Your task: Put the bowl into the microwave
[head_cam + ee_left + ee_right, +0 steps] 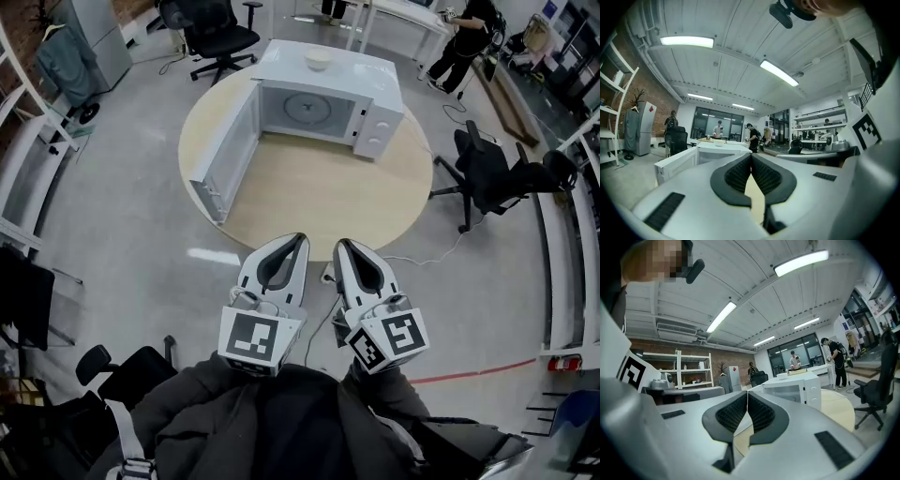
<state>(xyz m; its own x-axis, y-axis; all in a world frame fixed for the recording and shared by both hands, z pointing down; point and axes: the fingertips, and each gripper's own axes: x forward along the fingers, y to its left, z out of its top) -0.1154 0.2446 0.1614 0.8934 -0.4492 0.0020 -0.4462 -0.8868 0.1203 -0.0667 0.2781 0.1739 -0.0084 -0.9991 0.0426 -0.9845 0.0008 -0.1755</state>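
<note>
A white bowl (318, 61) sits on top of the white microwave (375, 122), which stands at the far side of the round wooden table (309, 197). The microwave door (225, 155) hangs wide open to the left. My left gripper (302, 240) and right gripper (340, 246) hover side by side at the table's near edge, both shut and empty. In the left gripper view the left gripper (751, 155) points at the microwave (708, 154), whose open door (675, 165) faces me. The right gripper (747, 393) has the microwave (797, 391) and bowl (782, 376) ahead to its right.
Black office chairs stand right of the table (487, 173) and behind it (220, 37). A cable (422, 258) runs on the floor by the table's near right edge. White desks line both sides of the room. A person (464, 42) stands at the far right.
</note>
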